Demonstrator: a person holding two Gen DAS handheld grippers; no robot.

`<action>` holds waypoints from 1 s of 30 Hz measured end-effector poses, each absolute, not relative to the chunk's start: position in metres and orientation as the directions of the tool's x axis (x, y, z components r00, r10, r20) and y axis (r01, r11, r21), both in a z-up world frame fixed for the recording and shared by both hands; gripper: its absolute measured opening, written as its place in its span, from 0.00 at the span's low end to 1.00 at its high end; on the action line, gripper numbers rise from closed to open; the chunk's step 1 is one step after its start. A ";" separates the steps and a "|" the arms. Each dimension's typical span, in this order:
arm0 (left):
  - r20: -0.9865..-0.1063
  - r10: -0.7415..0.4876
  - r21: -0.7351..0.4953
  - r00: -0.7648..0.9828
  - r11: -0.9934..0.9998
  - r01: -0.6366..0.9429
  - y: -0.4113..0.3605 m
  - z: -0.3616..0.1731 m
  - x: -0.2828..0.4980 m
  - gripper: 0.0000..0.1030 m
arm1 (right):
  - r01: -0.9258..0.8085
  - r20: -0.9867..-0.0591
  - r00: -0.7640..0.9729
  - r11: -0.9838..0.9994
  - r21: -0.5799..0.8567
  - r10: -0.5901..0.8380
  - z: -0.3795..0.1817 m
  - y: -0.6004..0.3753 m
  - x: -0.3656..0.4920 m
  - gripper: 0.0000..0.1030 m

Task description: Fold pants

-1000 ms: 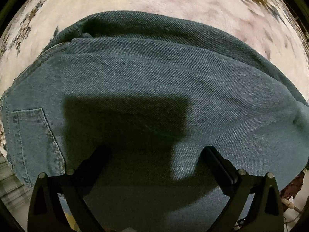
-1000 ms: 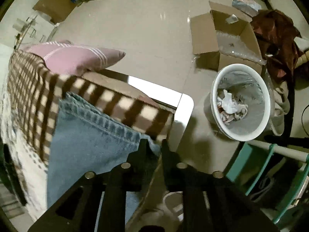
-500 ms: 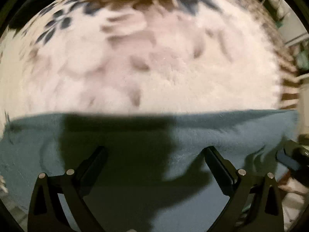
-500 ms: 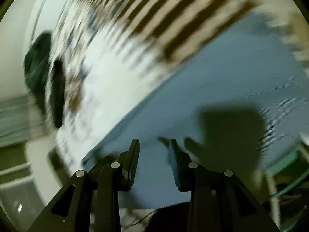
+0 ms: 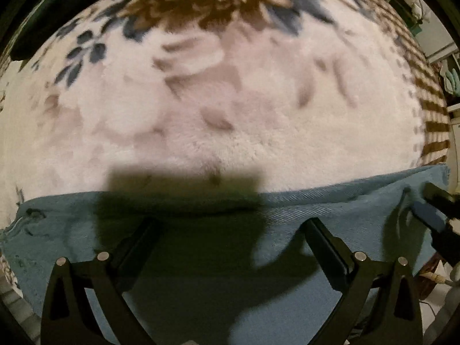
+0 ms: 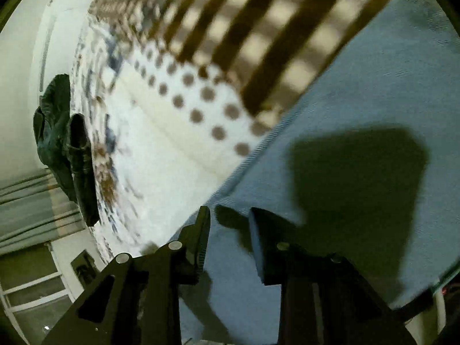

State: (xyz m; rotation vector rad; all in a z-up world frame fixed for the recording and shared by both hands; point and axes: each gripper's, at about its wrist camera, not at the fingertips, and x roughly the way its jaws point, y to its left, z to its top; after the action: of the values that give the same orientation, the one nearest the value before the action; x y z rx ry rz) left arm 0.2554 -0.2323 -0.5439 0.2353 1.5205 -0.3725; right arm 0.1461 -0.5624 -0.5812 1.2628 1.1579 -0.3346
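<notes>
Blue denim pants (image 5: 330, 210) lie flat on a fluffy white blanket (image 5: 230, 115), filling the lower part of the left wrist view. My left gripper (image 5: 230, 224) points straight down over them, open wide, nothing between its fingers. One of my right gripper's fingers (image 5: 429, 218) shows at the pants' right edge. In the right wrist view the pants (image 6: 359, 86) spread to the right. My right gripper (image 6: 228, 215) hovers over their edge, its jaws opening, with no cloth pinched between them.
The blanket has a brown plaid border (image 6: 258, 28) and a dotted band (image 6: 201, 100). A dark garment (image 6: 66, 143) lies at its far side beside a pale wall. Furniture and clutter show past the bed's right edge (image 5: 448, 86).
My right gripper let go of the pants' edge, its jaws parted, and it swung from facing the floor to over the bed. My left gripper moved from over the seat to the pants' edge.
</notes>
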 end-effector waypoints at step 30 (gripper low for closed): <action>-0.981 0.023 -0.053 -0.192 0.924 0.380 -0.261 -0.584 0.302 1.00 | 0.690 -0.701 0.713 0.151 0.708 0.032 -0.610 -0.669 0.003 0.38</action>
State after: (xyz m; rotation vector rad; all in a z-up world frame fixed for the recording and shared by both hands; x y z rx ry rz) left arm 0.3019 -0.2606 -0.5835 0.3048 1.7430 -0.3302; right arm 0.0035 -0.6689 -0.6103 1.3540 0.6625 -0.5246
